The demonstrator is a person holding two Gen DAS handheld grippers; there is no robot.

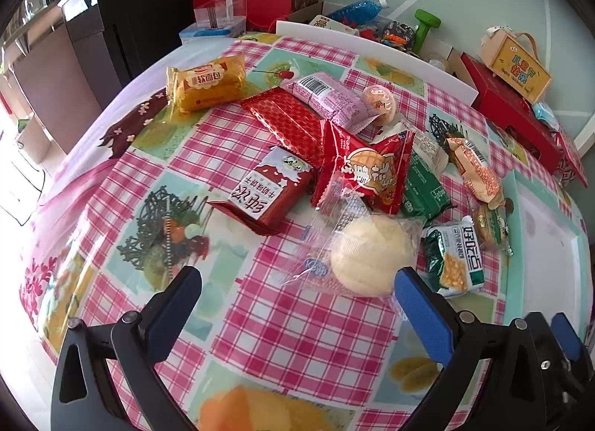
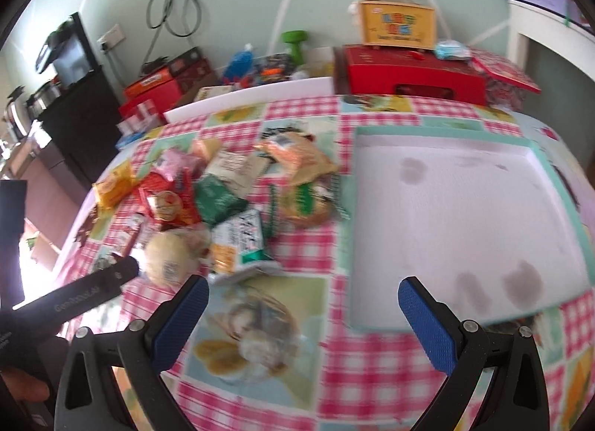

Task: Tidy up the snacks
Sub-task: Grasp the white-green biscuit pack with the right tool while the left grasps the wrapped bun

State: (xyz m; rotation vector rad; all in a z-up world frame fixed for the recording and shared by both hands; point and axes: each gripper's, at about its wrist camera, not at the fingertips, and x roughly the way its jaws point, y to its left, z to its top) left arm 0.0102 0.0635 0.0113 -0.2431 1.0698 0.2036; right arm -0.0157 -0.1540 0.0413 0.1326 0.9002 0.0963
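Fingers [image 1: 416, 297] of both grippers spread, hovering over tablecloth [image 1: 297, 338].

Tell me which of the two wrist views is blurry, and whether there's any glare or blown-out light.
The right wrist view is motion-smeared: the snack pile and white tray look soft, with print unreadable. The left wrist view is sharp, the round bun and wrapper text crisp. Both blow out at the left edge, and both bend the checked tablecloth with fisheye distortion.
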